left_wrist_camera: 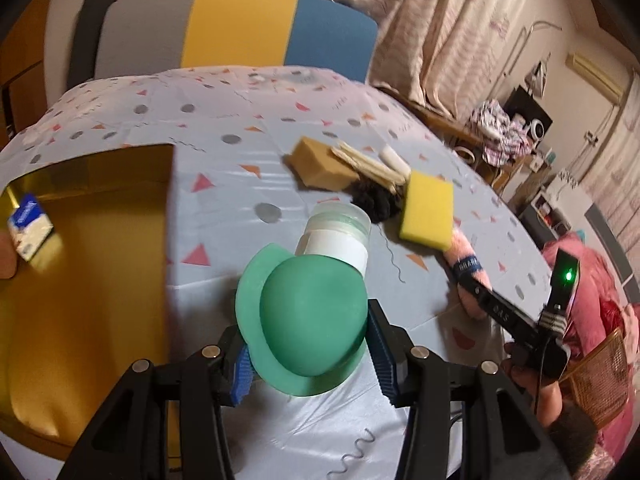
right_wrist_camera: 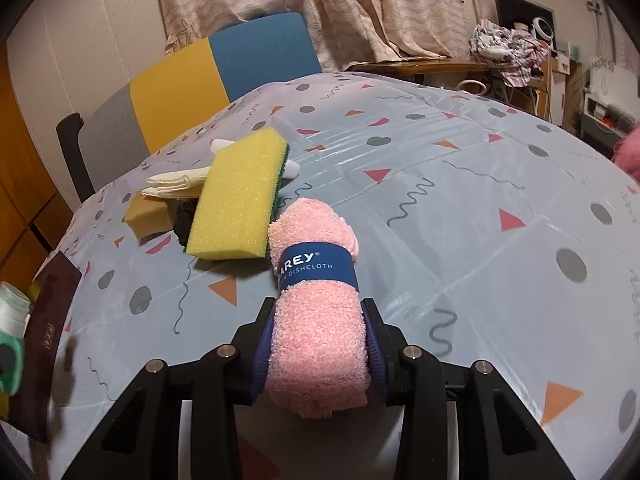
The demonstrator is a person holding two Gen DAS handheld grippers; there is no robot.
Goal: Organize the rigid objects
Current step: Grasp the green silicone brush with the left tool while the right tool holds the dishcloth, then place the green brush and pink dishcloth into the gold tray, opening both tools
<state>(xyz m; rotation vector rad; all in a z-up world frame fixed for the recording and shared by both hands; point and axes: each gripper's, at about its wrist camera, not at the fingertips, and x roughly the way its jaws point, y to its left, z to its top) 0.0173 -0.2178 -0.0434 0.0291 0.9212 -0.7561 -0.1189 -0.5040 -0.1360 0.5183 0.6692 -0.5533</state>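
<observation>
Over the patterned tablecloth [left_wrist_camera: 304,420], my left gripper [left_wrist_camera: 310,354] clamps a green-capped bottle [left_wrist_camera: 312,312] beside the gold box [left_wrist_camera: 84,280]. My right gripper [right_wrist_camera: 318,354] squeezes the rolled pink dishcloth [right_wrist_camera: 316,320], touching the yellow sponge [right_wrist_camera: 236,196].

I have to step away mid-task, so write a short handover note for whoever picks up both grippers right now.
Left gripper: shut on the green-capped bottle, held beside the open yellow box.
Right gripper: shut on the pink rolled dishcloth.
Done: a small blue-and-white packet lies in the box.
Left: on the tablecloth remain the yellow sponge, brown sponge, black brush and cream folded cloth, heaped together.
</observation>
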